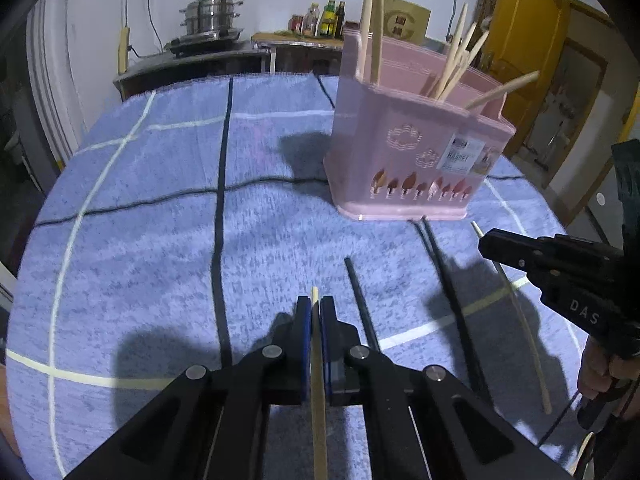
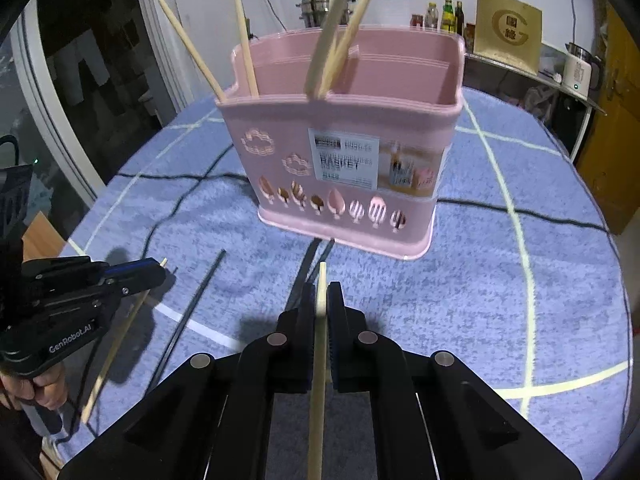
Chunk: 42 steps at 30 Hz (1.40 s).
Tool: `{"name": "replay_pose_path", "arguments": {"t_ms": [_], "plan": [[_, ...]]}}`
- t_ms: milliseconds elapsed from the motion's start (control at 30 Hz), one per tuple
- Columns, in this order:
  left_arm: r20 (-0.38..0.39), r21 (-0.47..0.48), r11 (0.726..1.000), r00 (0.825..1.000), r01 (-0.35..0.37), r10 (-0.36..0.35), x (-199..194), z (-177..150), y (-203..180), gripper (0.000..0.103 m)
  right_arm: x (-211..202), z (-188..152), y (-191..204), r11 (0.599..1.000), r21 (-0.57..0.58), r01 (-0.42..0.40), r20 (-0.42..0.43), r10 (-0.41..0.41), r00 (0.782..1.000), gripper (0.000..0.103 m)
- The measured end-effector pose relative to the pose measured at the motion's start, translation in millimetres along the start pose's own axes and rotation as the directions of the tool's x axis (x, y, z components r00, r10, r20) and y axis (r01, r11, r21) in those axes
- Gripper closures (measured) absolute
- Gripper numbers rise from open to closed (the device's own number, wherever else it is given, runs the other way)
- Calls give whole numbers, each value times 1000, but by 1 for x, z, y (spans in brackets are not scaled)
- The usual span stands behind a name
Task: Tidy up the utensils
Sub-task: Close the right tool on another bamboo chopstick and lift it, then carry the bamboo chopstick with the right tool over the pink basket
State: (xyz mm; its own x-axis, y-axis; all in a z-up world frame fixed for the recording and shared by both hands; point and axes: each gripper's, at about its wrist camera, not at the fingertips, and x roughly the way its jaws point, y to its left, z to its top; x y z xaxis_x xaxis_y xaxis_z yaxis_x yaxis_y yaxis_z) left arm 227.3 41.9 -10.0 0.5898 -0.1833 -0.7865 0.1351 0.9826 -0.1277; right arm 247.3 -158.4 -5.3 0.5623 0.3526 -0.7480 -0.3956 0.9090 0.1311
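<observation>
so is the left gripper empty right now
No, the left gripper is shut on a light wooden chopstick running between its fingers.

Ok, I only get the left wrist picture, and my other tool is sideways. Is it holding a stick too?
Observer: Yes. The right tool is shut on a pale stick, tip pointing at the basket.
Child: And where does my left one's stick go? It vanishes under my camera.
Observer: In the right wrist view, the left tool grips the left stick near its tip. The long end slopes down and back past the tool.
Child: Anything past the table on the right?
Observer: A white kettle stands there.
</observation>
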Motion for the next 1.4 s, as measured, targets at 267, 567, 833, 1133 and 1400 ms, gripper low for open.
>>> {"name": "replay_pose_path", "arguments": {"t_ms": [267, 567, 833, 1133, 1400], "plan": [[96, 11, 1000, 995, 4, -5, -49, 20, -2, 99, -48, 16, 3, 1000, -9, -12, 110, 12, 994, 98], [208, 26, 1000, 978, 3, -8, -106, 45, -9, 99, -97, 29, 9, 1000, -26, -15, 228, 21, 973, 98], [251, 46, 999, 968, 8, -19, -128, 48, -17, 99, -118, 29, 13, 999, -39, -14, 278, 24, 960, 98], [256, 55, 998, 966, 13, -27, -134, 49, -22, 99, -124, 27, 11, 999, -40, -14, 291, 25, 956, 98], [272, 73, 997, 960, 39, -58, -144, 59, -33, 99, -132, 33, 10, 999, -46, -21, 314, 34, 949, 98]]}}
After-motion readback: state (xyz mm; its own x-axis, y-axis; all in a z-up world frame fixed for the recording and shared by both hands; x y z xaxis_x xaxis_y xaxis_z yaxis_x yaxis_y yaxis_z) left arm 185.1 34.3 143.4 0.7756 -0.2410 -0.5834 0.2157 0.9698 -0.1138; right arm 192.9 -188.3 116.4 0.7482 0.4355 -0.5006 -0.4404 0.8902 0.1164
